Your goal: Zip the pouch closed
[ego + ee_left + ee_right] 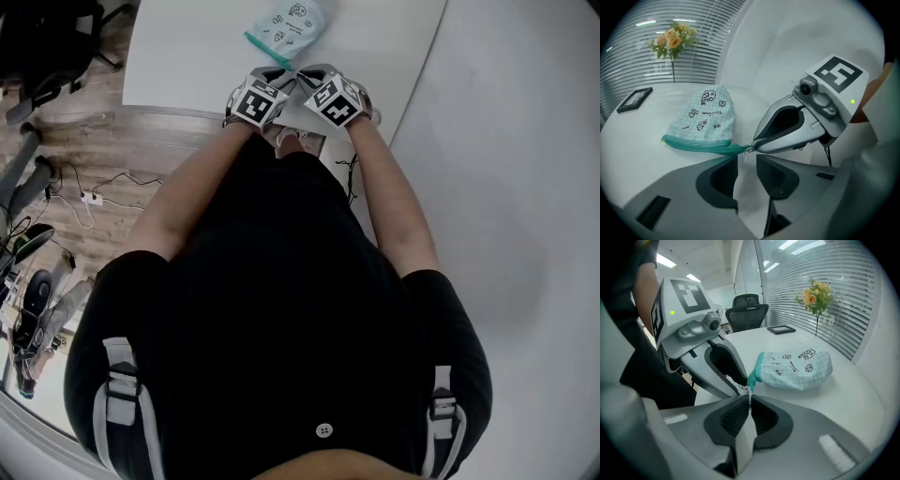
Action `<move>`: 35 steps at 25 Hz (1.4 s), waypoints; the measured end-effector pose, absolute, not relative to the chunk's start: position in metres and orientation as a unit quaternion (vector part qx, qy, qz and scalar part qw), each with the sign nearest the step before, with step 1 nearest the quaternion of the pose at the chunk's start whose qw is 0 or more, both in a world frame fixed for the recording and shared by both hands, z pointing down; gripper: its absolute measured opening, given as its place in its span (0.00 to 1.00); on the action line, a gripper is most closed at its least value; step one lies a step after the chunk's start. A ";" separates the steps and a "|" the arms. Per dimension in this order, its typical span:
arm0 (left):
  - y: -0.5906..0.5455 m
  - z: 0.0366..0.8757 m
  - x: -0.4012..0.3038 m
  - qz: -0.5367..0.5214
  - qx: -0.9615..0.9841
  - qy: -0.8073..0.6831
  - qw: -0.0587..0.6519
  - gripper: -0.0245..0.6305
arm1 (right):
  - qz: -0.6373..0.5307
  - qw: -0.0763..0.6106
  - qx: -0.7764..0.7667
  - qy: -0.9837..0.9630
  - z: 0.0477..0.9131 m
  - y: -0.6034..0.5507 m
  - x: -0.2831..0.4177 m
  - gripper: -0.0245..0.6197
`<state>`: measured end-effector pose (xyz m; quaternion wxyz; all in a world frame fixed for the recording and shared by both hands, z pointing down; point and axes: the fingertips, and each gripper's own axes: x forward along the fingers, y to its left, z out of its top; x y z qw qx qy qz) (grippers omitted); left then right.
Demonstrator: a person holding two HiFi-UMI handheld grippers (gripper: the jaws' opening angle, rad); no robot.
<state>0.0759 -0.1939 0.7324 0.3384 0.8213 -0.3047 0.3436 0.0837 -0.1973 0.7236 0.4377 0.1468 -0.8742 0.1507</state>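
Pouch [705, 117] zip pull [749, 394] clamped in R tongs [750, 400], mostly hidden; L tongs [746, 159] apart.

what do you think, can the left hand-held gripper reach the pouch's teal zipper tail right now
Probably yes: the left hand-held gripper has its jaws apart, and the zipper tail lies just past their tips with nothing between. The right hand-held gripper, shut on the zipper pull, crowds close.
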 end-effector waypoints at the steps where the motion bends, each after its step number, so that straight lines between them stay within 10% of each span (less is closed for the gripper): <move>1: -0.193 0.732 0.075 0.346 0.820 -0.304 0.339 0.22 | 0.149 0.438 0.146 -0.874 0.722 -0.196 0.083 0.08; 11: -0.199 0.727 0.068 0.353 0.822 -0.303 0.329 0.07 | 0.130 0.449 0.140 -0.873 0.719 -0.198 0.071 0.08; 35: -0.202 0.730 0.047 0.385 0.791 -0.323 0.348 0.05 | 0.119 0.493 0.159 -0.847 0.716 -0.200 0.073 0.07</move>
